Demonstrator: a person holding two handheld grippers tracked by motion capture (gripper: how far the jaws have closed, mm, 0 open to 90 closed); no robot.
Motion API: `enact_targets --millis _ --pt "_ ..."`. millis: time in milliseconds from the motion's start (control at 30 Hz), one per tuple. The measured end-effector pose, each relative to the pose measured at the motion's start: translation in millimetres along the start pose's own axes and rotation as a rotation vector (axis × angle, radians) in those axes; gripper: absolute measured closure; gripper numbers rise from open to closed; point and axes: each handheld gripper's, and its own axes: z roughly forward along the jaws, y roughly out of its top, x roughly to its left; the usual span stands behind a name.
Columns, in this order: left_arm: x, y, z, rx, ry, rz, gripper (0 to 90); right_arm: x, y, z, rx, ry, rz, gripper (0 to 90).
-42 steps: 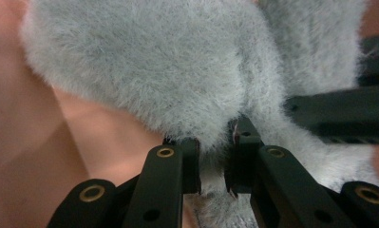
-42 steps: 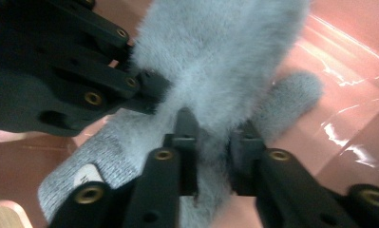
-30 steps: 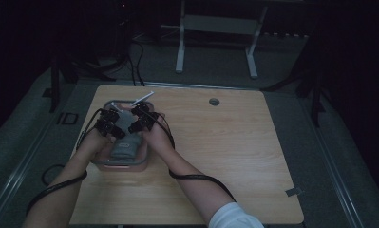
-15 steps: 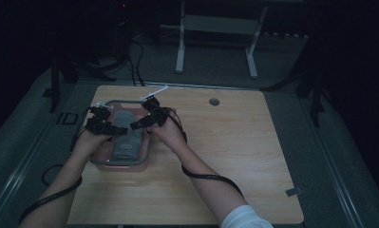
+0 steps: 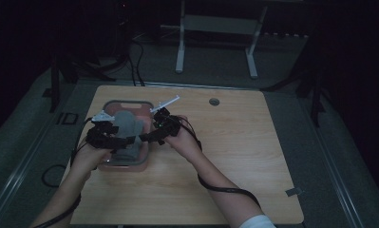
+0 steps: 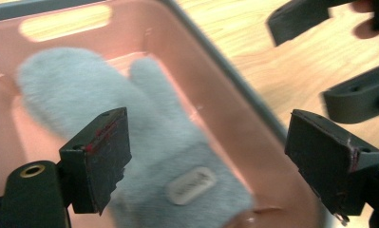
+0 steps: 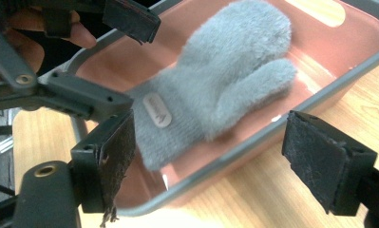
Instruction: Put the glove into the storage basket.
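Grey fuzzy mitten (image 7: 225, 80) (label up) lies flat in pink tray (image 7: 253, 142).

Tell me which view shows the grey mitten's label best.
The right gripper view: the label sits sharp on the whole mitten in the pink bin. The left gripper view shows it blurred; in the high view it's too small to make out.

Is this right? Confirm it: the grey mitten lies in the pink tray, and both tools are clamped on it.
Not quite. The grey mitten does lie in the pink tray, but neither tool grips it: the left tool and right tool stand open above it, their jaws having just opened, as both gripper views show.
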Motion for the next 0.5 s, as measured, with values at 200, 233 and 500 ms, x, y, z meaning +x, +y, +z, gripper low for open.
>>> enact_targets --millis 200,233,500 --pt "-25.7 -5.4 -4.9 -0.024 -0.078 0.035 15.8 2.1 -16.5 -8.6 -0.003 -0.005 -0.024 18.4" --pt "-30.8 -6.5 -5.3 -0.028 -0.087 0.047 15.8 1.6 -19.9 -9.8 -0.005 -0.004 -0.026 18.4" --pt "-68.2 -15.5 -1.5 -0.007 -0.185 0.16 15.8 -6.5 -49.2 -17.8 0.004 0.001 -0.058 18.4"
